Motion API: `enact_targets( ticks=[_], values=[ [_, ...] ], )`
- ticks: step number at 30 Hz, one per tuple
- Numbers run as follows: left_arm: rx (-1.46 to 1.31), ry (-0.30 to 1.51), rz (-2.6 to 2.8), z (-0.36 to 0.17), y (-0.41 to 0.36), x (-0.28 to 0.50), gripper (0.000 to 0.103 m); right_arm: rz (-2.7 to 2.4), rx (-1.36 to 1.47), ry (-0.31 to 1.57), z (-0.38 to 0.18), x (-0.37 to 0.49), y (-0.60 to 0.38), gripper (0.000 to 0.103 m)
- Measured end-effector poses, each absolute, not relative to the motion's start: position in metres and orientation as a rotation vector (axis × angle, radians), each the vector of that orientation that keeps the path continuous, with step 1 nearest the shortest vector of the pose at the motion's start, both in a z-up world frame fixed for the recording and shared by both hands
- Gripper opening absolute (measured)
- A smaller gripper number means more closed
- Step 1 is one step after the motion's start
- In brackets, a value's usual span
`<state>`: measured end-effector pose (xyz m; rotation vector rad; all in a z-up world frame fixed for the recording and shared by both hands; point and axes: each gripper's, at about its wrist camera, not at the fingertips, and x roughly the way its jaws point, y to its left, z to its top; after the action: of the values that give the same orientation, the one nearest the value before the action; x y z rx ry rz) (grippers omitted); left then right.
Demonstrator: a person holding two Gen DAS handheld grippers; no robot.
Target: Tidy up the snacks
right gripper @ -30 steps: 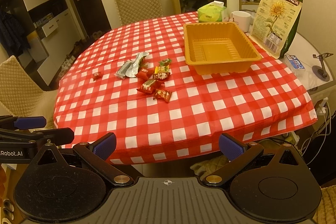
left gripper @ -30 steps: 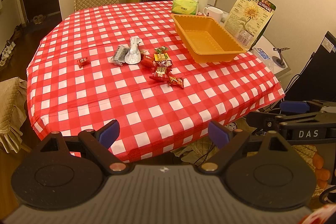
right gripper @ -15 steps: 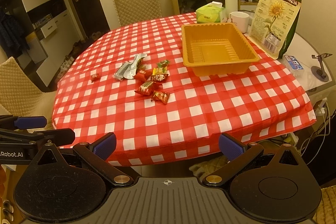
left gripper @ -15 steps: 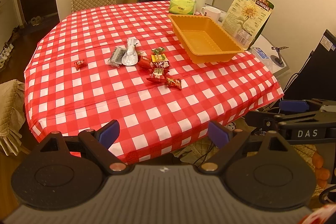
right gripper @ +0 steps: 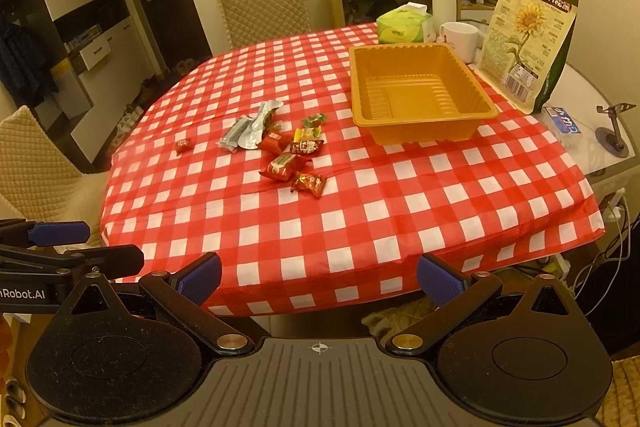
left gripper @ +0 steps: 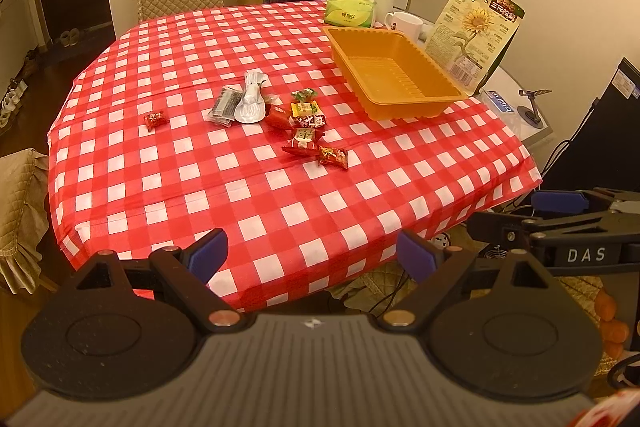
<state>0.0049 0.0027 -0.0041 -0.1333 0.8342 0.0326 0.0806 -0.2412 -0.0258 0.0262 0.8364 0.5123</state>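
Awaiting sorting: snacks [left gripper: 298, 123] scattered on tablecloth [left gripper: 280, 195]; orange tray [left gripper: 394, 77] unfilled; left gripper [left gripper: 312, 253] and right gripper [right gripper: 318, 277] held wide, nothing grasped.

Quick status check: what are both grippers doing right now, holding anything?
Left gripper: open, holding nothing, short of the table edge.
Right gripper: open, holding nothing, also short of the table edge.

"DAS" in pale letters on the right gripper [left gripper: 560, 211], seen from the left wrist; "nRobot.AI", cut off at the frame edge, on the left gripper [right gripper: 56, 241], seen from the right wrist. Chinese print, not legible, on the sunflower bag [right gripper: 528, 39] just beside the orange tray [right gripper: 424, 115].
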Motion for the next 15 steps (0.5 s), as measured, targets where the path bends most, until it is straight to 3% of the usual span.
enact_targets(
  ticks=[15],
  values=[
    [-0.134, 0.836, 0.033, -0.0045, 0.0036, 0.0052, 0.09, 0.514, 0.024, 0.837, -0.0261, 0.0791, -0.2373, 0.103]
  ],
)
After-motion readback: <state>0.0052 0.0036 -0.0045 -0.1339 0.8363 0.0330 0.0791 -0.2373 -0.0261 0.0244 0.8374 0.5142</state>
